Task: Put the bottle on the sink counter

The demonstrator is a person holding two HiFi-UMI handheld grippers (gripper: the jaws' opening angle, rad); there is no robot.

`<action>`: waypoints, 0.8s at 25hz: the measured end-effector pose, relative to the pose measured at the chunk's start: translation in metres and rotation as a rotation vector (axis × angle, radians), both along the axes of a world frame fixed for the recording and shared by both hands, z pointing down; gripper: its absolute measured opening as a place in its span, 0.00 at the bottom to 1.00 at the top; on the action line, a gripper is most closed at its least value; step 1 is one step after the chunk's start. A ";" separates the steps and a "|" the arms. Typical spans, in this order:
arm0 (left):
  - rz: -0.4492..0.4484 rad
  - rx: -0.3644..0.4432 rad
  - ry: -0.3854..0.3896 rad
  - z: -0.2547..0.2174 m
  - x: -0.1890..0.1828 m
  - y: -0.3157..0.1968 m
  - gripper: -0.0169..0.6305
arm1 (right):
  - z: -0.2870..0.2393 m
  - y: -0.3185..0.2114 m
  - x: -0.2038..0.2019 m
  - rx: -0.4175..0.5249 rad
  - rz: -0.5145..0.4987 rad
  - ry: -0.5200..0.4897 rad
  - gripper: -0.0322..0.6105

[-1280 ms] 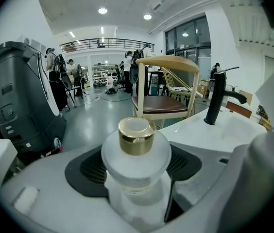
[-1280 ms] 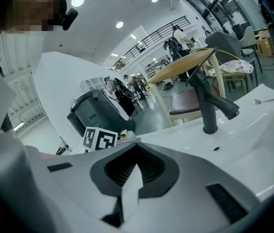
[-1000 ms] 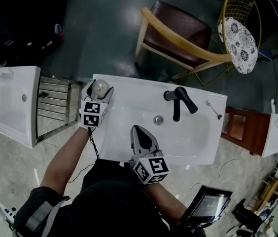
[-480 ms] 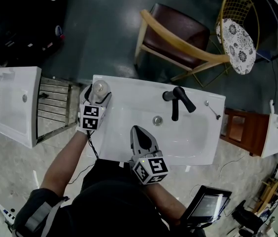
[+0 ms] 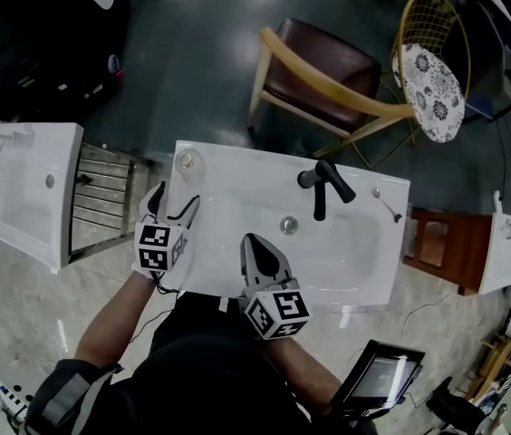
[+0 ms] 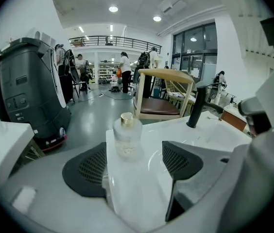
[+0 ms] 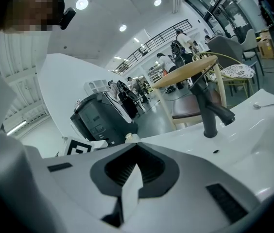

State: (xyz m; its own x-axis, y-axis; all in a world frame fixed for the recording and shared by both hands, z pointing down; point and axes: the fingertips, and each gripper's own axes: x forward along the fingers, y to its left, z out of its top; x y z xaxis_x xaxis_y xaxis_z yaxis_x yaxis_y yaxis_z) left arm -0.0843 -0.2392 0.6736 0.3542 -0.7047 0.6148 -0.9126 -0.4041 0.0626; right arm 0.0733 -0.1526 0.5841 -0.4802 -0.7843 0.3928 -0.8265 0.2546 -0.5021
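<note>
You are holding the left claw (image 5: 173,202) spread wide. Its jaws have just been opening, and nothing is sitting between them. The bottle (image 5: 186,160) is standing upright, cap up, on the far left corner of the table (image 5: 237,166). It is standing beyond the claw's tips, and neither pad is touching it. In the left gripper view it is showing straight ahead through the gap, resting on the white surface on its own.

You are keeping the right claw (image 5: 255,243) pressed together and carrying nothing. It is hanging over the near rim of the basin (image 5: 346,247) and pointing toward the tap (image 5: 323,187).

Judging by how things are lying, the main job is looking done: the bottle is sitting on the table, let go and steady, well away from the basin. It is standing rather near the left edge, though nothing is suggesting that it is tipping. What is remaining seems small: you are only needing to take the left claw clear without nudging the bottle.
</note>
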 end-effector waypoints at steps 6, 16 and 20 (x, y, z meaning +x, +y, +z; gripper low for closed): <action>0.025 0.006 0.173 -0.042 0.021 0.041 0.55 | -0.013 0.009 -0.005 0.020 -0.002 -0.014 0.04; 0.073 -0.001 0.433 -0.110 0.056 0.105 0.15 | -0.044 0.026 -0.012 0.088 -0.036 0.005 0.04; 0.088 0.004 0.473 -0.126 0.063 0.120 0.07 | -0.050 0.034 -0.010 0.085 -0.030 -0.018 0.04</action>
